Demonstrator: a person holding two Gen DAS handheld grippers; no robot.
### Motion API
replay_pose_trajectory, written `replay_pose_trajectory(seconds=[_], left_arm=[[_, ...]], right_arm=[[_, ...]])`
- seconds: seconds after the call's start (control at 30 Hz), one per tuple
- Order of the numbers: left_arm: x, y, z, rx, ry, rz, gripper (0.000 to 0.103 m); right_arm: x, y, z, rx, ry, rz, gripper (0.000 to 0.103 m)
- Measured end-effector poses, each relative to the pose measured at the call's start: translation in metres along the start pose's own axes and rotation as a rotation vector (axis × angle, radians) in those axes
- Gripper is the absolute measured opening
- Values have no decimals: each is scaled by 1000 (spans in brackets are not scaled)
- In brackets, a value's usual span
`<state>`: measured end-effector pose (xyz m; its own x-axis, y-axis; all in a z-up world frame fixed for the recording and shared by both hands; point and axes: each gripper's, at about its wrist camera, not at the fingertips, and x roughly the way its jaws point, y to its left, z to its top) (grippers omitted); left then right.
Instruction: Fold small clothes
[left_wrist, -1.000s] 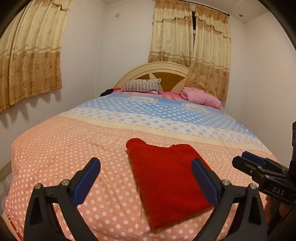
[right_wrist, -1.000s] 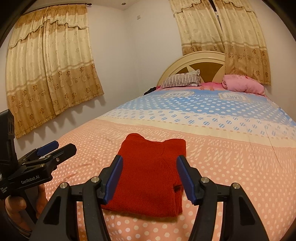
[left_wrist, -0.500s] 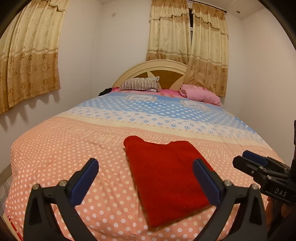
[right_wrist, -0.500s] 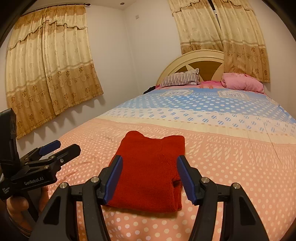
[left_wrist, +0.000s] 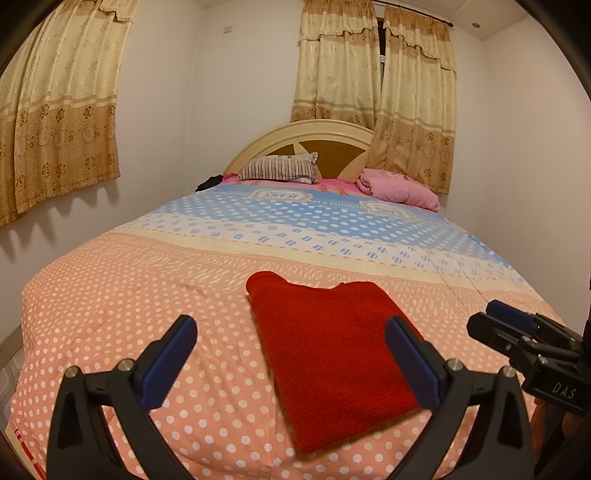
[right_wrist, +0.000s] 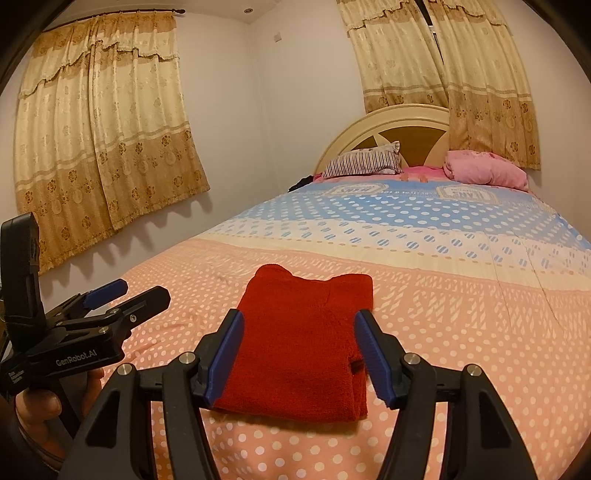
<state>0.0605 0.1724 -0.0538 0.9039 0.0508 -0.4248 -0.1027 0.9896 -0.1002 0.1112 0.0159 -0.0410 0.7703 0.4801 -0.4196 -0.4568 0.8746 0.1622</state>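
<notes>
Tongs first: my left gripper (left_wrist: 288, 360) stands wide with nothing between its fingers, and my right gripper (right_wrist: 299, 356) is spread about as far as the folded cloth is broad, its blue pads (right_wrist: 226, 354) apart from the fabric and gripping nothing. Just past them lies the red garment (right_wrist: 303, 347), folded into a neat thick rectangle on the near, peach-dotted part of the bedspread (left_wrist: 147, 295), flat and square enough that I judge the folding of this piece done (the layered edge on its right side looks tidy). What comes next, I think, is either a last pat to flatten it or lifting it aside, which would call for pinching through all the layers at once so the stack does not slide open.

Nothing stands in the way near it. Farther up, the cover turns blue, then come a striped pillow (left_wrist: 279, 168), a pink bundle (left_wrist: 399, 186) and something dark I cannot make out beside the headboard (left_wrist: 332, 142). Curtains (right_wrist: 107, 140) hang on both walls.
</notes>
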Motion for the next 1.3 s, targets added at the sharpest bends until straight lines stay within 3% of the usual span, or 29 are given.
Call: replay_pose_trajectory(seconds=[0.63,1.3], left_arm=[[-16,0,9,-2,-58,19,103],[-8,6,9,-4,-31,57,103]], right_arm=[[-19,5,6,-8,-61,-9,65],[-22,7,9,-17,-64,-8,66]])
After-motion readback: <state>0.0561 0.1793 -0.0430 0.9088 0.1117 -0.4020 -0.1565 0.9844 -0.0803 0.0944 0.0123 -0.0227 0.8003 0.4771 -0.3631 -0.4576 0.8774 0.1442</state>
